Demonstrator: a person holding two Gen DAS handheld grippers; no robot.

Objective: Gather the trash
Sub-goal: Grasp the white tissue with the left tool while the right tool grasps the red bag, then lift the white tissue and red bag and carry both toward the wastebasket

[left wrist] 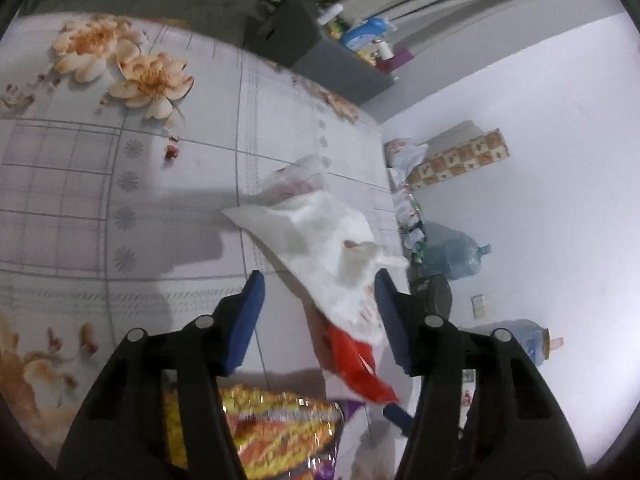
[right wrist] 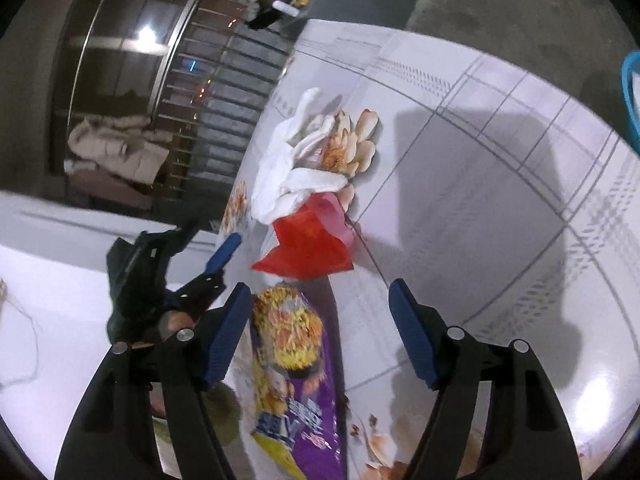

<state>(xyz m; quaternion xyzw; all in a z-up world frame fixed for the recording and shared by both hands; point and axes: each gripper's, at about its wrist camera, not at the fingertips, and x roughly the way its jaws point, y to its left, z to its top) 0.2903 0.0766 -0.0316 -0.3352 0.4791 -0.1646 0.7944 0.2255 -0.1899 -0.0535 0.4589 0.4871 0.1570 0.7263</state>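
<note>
A crumpled white tissue and plastic bag [left wrist: 320, 236] lies on the floral tablecloth [left wrist: 120, 184], with a red wrapper [left wrist: 358, 368] beside it and a purple-yellow snack packet [left wrist: 280, 428] nearer me. My left gripper [left wrist: 318, 284] is open, its jaws either side of the white tissue's near end. In the right wrist view the white tissue [right wrist: 292, 168], red wrapper [right wrist: 310, 246] and snack packet [right wrist: 296, 364] lie in a row. My right gripper [right wrist: 320, 292] is open over the packet's top. The left gripper's blue fingertip [right wrist: 224, 254] shows at the table edge.
The table edge runs along the trash on the wall side. On the floor past it lie water bottles [left wrist: 456, 254], bags and a patterned box [left wrist: 460, 160]. A grey cabinet [left wrist: 320, 52] with bottles stands beyond. A blue rim [right wrist: 630, 96] shows far right.
</note>
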